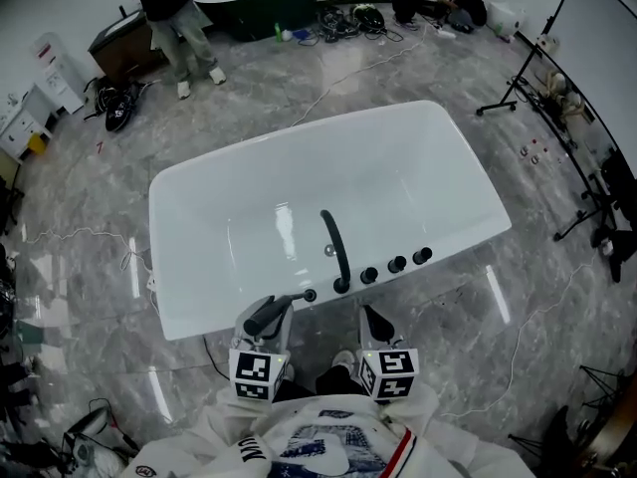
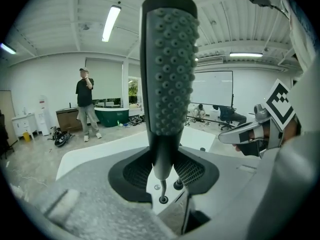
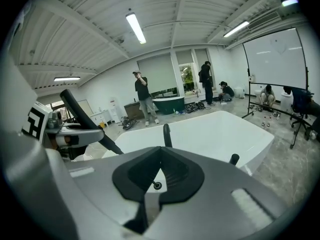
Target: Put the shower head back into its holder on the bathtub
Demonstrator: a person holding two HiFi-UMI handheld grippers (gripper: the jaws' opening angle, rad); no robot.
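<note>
The white bathtub [image 1: 249, 297] lies just ahead of me, and a black spout [image 1: 333, 247] and three black knobs [image 1: 397, 264] stand on its near rim. Left of the spout sits the small round holder [image 1: 310, 295]. My left gripper [image 1: 271, 317] is shut on the handle of the black shower head [image 2: 167, 64], which stands upright with its studded face toward the camera, directly above the holder [image 2: 163, 199]. My right gripper [image 1: 376, 322] hovers beside it over the rim, its jaws [image 3: 160, 154] together and empty. The holder ring [image 3: 157, 185] shows below them.
A person [image 1: 179, 28] stands at the back left near a dark green tub [image 1: 257, 3]. Cables and gear litter the floor behind it. Black stands [image 1: 518, 88] and more equipment line the right side. A white cable [image 1: 348, 73] runs across the marble floor.
</note>
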